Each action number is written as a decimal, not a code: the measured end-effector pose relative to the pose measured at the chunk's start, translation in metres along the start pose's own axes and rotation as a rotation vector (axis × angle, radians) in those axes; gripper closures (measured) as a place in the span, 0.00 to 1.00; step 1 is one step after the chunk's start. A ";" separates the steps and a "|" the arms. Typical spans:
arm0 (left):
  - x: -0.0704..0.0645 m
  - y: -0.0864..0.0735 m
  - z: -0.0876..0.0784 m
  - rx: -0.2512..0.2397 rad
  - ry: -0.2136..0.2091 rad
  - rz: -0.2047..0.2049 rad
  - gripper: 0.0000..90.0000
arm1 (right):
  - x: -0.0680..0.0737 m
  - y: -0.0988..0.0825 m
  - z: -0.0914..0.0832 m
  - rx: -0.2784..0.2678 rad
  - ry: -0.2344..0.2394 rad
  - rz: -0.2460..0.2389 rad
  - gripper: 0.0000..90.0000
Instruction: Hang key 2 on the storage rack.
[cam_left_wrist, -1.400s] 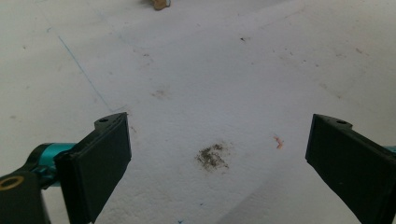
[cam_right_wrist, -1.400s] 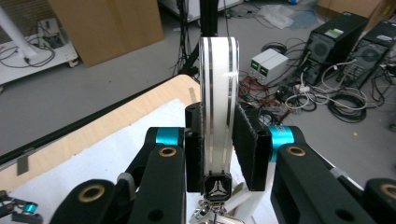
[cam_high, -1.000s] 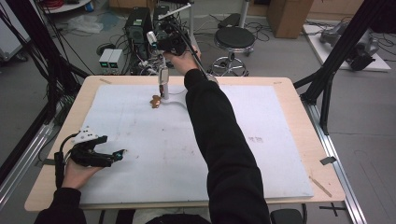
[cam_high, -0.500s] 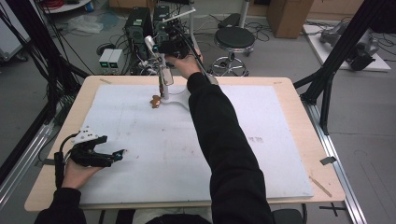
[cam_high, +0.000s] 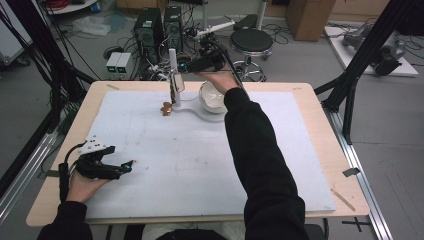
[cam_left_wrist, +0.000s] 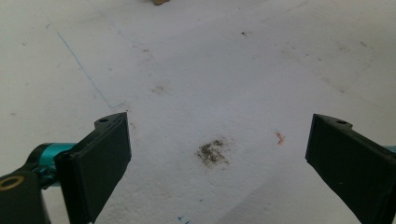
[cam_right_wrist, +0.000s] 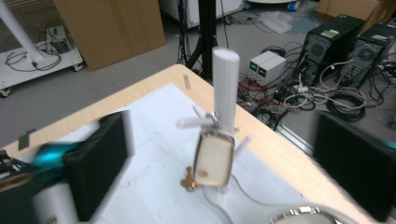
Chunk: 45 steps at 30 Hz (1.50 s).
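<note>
Tag hung on stand, right gripper released

High view: right gripper (cam_high: 192, 64) sits behind the white stand (cam_high: 173, 75), jaws just opened wide, empty; tag (cam_high: 177, 84) hangs from a peg, so probably just let go. Left gripper (cam_high: 107, 167) rests open, idle, near table edge.

Right gripper view: tag (cam_right_wrist: 214, 159) rounded-rectangular, cream face, metal rim, hanging upright.

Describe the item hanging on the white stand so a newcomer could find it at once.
Start at the far edge of the white mat, where a white post stand with short pegs rises beside a white bowl. From one peg hangs a flat tag, a rounded rectangle with a pale cream face and metal rim. Unlike the small brown piece lying on the mat below, it dangles off the surface.
</note>
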<state>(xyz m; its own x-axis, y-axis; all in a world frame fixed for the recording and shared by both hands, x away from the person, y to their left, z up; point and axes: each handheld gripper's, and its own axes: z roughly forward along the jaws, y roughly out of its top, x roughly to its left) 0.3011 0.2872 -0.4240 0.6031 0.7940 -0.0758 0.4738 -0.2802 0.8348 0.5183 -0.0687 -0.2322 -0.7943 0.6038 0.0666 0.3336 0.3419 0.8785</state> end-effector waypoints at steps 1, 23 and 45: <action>0.000 0.000 0.000 0.002 0.001 0.000 0.08 | -0.002 -0.003 -0.002 0.017 -0.002 -0.004 0.01; -0.002 0.000 0.001 0.012 0.000 0.012 0.08 | -0.018 -0.067 -0.053 0.084 -0.099 -0.014 0.01; -0.003 0.000 0.001 0.013 0.003 0.012 0.08 | -0.021 -0.125 -0.094 0.072 -0.129 0.013 0.01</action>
<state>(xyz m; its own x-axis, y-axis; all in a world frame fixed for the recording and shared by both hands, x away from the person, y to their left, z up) 0.3002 0.2844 -0.4246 0.6068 0.7923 -0.0645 0.4751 -0.2964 0.8285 0.4454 -0.1916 -0.2993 -0.7195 0.6944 0.0128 0.3830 0.3814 0.8413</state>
